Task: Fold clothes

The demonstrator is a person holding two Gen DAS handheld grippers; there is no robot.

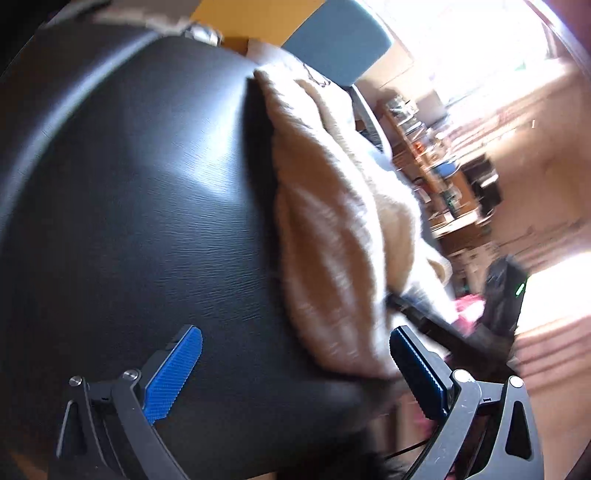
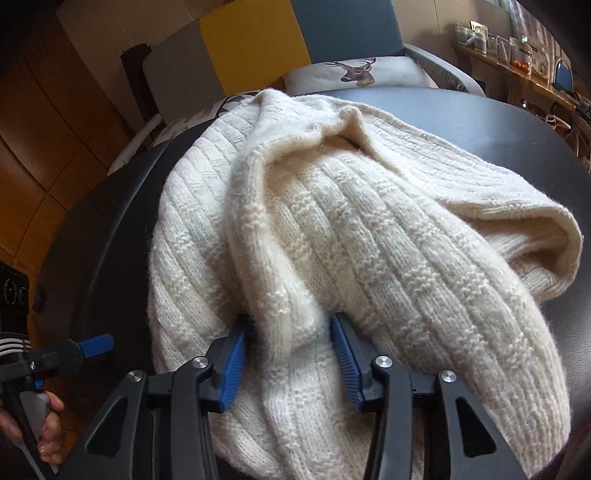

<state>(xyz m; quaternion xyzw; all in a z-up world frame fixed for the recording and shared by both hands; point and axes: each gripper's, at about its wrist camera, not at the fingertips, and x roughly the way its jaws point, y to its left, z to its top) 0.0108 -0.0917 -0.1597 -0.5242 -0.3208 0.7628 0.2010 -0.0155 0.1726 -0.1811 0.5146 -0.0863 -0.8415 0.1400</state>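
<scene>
Right wrist: right gripper (image 2: 290,354) jaws pinch cream sweater (image 2: 369,229); no legible writing.

You see cream ribbed knit sweater (image 2: 332,236) on glossy black table (image 2: 480,122); blue ridged pads (image 2: 232,373) on your grippers; white deer-print cushion (image 2: 354,74); yellow panel (image 2: 255,40).

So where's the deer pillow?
In the right wrist view, the deer pillow sits top centre, on the blue chair behind the white sweater.
</scene>
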